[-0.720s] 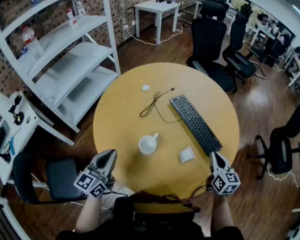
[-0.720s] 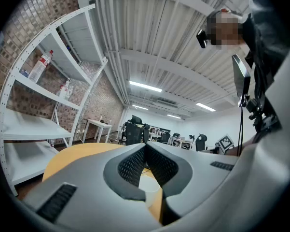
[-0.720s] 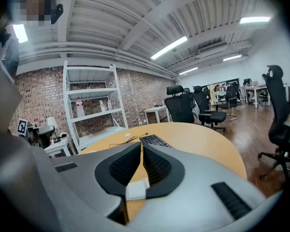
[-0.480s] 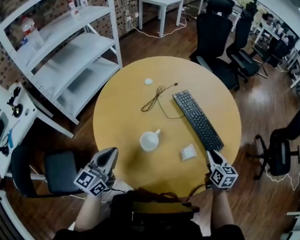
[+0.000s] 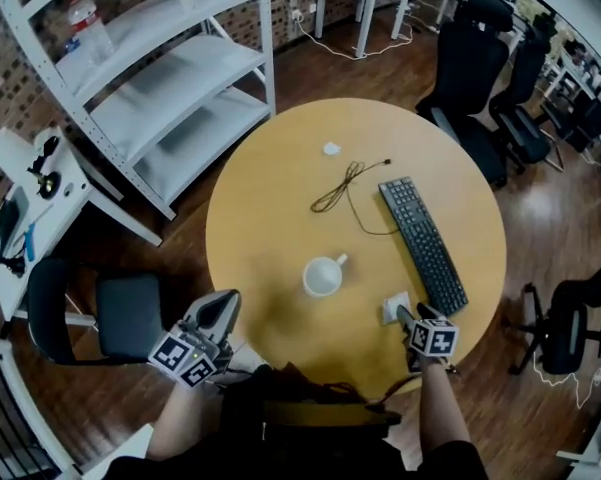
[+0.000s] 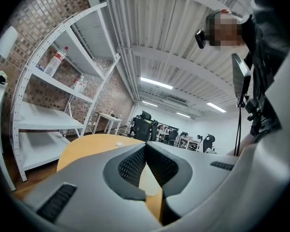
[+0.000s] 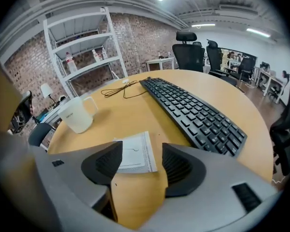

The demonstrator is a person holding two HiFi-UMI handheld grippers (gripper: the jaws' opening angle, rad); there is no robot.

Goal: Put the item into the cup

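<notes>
A white cup (image 5: 323,277) (image 7: 78,113) stands upright near the middle of the round wooden table (image 5: 270,218), handle to the right. A small flat white packet (image 5: 394,307) (image 7: 135,153) lies on the table to the cup's right. My right gripper (image 5: 406,318) (image 7: 137,162) is open just behind the packet, which lies between and slightly beyond its fingertips without touching the pads. My left gripper (image 5: 220,311) (image 6: 145,164) hangs off the table's near-left edge, its jaws shut with nothing between them.
A black keyboard (image 5: 423,244) (image 7: 193,111) lies right of the packet, close to my right gripper. A thin black cable (image 5: 342,185) and a small white object (image 5: 331,149) lie farther back. A white shelf unit (image 5: 160,78) stands left; office chairs (image 5: 477,58) stand beyond.
My right gripper has moved forward and left, up to the white packet. The head view has shifted, so the table sits farther right. The left gripper has stayed put.
</notes>
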